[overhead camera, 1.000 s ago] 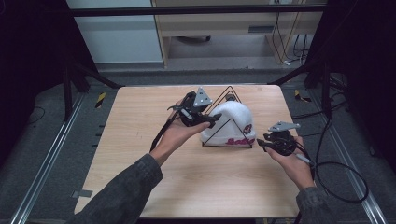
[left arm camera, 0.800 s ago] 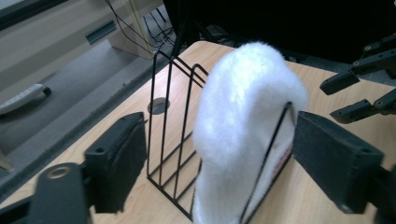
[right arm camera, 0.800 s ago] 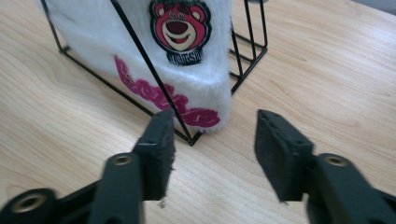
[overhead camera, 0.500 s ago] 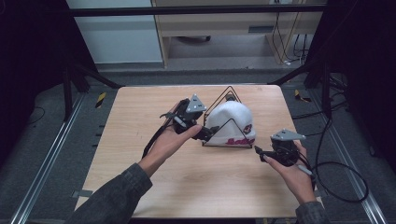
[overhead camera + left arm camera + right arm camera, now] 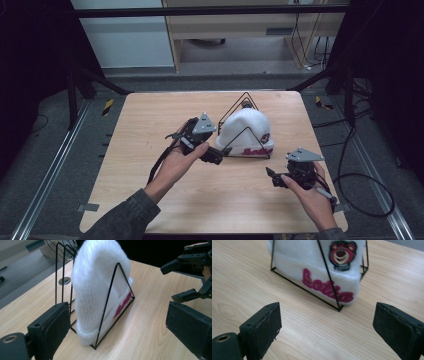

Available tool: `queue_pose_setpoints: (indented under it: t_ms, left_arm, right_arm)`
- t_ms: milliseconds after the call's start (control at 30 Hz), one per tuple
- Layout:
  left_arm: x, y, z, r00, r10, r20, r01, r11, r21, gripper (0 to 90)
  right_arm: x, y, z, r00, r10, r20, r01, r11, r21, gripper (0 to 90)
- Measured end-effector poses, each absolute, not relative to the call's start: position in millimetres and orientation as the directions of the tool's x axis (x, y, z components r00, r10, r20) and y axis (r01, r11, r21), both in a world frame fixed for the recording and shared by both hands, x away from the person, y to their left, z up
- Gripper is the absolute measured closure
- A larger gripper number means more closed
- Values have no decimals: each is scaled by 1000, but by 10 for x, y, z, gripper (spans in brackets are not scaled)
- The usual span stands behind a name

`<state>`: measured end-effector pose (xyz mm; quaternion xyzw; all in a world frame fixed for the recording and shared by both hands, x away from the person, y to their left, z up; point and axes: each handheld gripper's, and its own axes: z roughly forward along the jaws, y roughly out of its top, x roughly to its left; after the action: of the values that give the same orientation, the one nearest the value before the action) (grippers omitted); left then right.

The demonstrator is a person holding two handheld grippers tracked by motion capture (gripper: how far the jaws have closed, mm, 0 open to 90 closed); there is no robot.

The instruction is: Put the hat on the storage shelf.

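A fluffy white beanie (image 5: 245,131) with a red bear patch and red lettering sits inside a black wire triangular rack (image 5: 239,107) on the wooden table (image 5: 145,125). My left gripper (image 5: 216,156) is open just off the rack's near-left corner, with nothing between its jaws. In the left gripper view the beanie (image 5: 97,282) stands upright behind a wire triangle (image 5: 109,297), ahead of the left gripper (image 5: 117,335). My right gripper (image 5: 271,176) is open and empty, nearer the person than the rack's right end. In the right gripper view the beanie (image 5: 317,267) lies ahead of the right gripper (image 5: 327,332).
A round hole (image 5: 65,280) in the tabletop lies behind the rack. Cables (image 5: 360,185) trail off the table's right side onto the floor. Metal rails (image 5: 45,175) run along both sides, and a cabinet (image 5: 235,30) stands beyond the far edge.
Both grippers have drawn back toward the person. The left came down from beside the beanie's top to the rack's near-left corner; the right moved away from the rack's right end.
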<state>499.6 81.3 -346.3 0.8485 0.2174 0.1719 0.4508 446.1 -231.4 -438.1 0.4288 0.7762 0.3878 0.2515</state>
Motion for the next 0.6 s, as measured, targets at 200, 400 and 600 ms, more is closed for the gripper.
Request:
queue_pose_setpoints:
  t_ms: [200,400,600]
  left_arm:
    - [4857,912,-3525,848,523,86,213,-485,848,52]
    - [4700,1096,-3663,836,541,90,211,-469,858,52]
    - [4647,1302,-3753,823,563,69,243,-459,855,45]
  right_arm:
    - [4405,-2162,-4341,-533,843,-67,448,349,823,106]
    - [4338,-2036,-4324,-584,810,-61,439,378,815,149]
    - [4314,-1869,-4314,-610,789,-70,419,396,817,142]
